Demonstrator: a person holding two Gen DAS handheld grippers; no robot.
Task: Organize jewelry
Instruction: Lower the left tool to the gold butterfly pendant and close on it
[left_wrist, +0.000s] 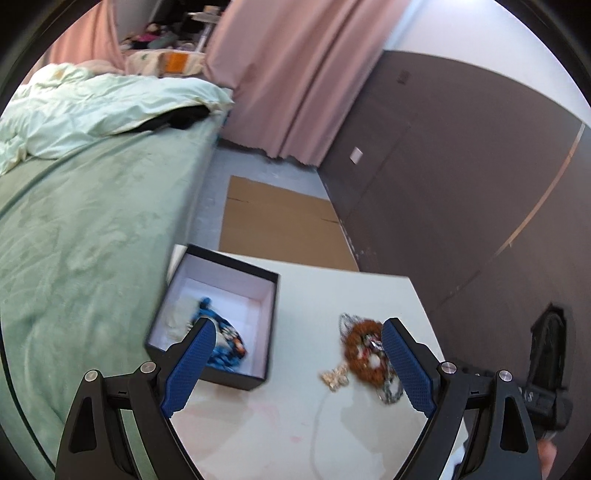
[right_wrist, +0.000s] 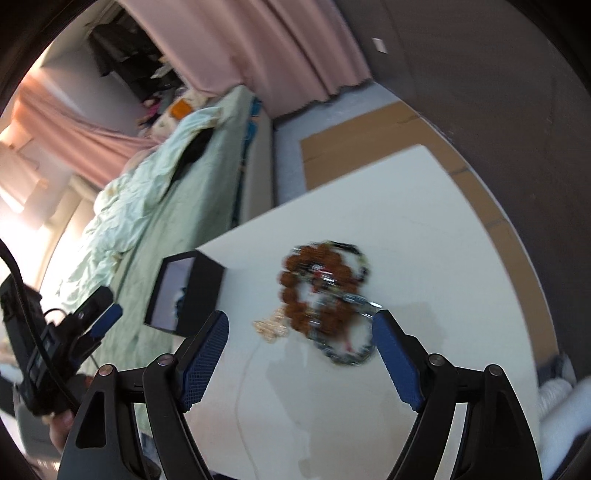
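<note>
Blue-padded jaws of the left gripper (left_wrist: 297, 363) fill the bottom of its view, spread wide with nothing between them; beneath them lies bare counter (left_wrist: 362, 291), the box (left_wrist: 271, 291) by one pad and the jewelry pile (left_wrist: 365, 352) by the other. The right gripper (right_wrist: 301, 354) likewise stands wide and empty, angled down over the pile (right_wrist: 325, 291), which suggests it is lining up for a pick.

That pile is the loose part of the task: a brown bead bracelet (right_wrist: 295, 280) tangled with silver chain (right_wrist: 354, 354), and a small gold piece (right_wrist: 271, 328) just beside it, all on the white counter, well apart from the box. Some pieces (blue and patterned, too blurred to name) (left_wrist: 225, 343) already lie in the open box, so the sorting looks partly done.

The box sits at the counter corner nearest the bed (left_wrist: 92, 221), its wall close to the edge; a nudge there could tip it off. Between pile and box the counter is bare, giving a clean path for carrying. Beyond the far edge is floor with flattened cardboard (left_wrist: 280, 221), and a dark wall (left_wrist: 461, 166) runs along the other side, so a dropped piece might slide off that way.
</note>
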